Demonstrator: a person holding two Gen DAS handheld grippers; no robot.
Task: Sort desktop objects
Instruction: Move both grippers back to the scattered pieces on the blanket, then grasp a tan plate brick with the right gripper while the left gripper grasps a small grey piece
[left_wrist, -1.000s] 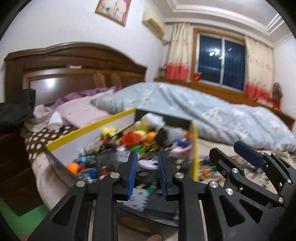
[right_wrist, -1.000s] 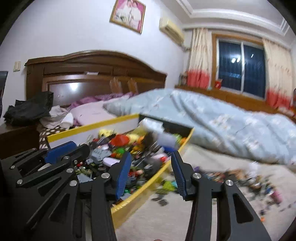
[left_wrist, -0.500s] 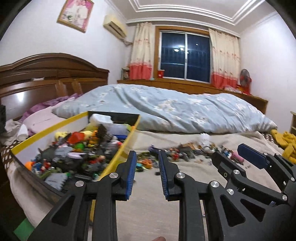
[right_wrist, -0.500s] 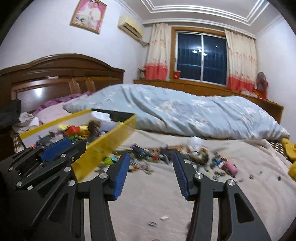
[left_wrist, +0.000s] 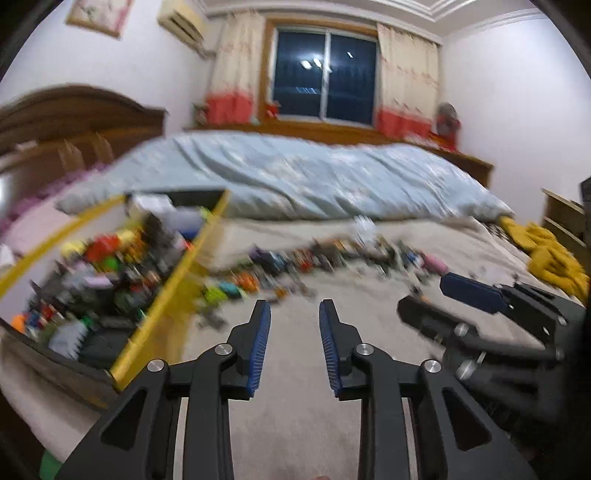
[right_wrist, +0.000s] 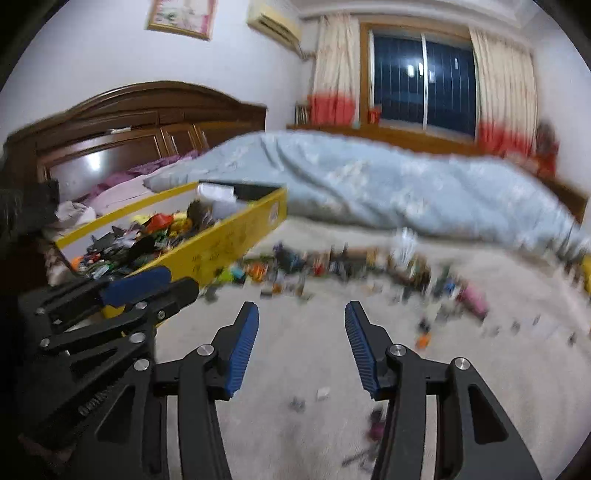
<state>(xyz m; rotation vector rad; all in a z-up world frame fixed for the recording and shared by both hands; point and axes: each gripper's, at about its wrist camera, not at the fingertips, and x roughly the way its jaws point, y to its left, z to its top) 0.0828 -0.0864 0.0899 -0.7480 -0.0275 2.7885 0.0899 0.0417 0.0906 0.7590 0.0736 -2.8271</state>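
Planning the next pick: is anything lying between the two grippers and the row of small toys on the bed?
Nothing visible does. Only bare beige sheet lies between the left gripper, its empty jaws opening, and the toy row. A few stray bits lie near the right gripper, which is open.

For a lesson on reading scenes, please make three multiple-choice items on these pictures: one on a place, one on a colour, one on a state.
1. Where does the row of loose small toys lie?
A. on the beige bed sheet
B. on the window sill
C. on the pillow

2. What colour are the walls of the toy box?
A. red
B. yellow
C. green

3. What is between the fingers of the right gripper?
A. a toy
B. a cloth
C. nothing

Answers: 1 A, the toys are strewn over the sheet beside the box. 2 B, its long side wall is yellow. 3 C, only bare sheet shows in the gap.
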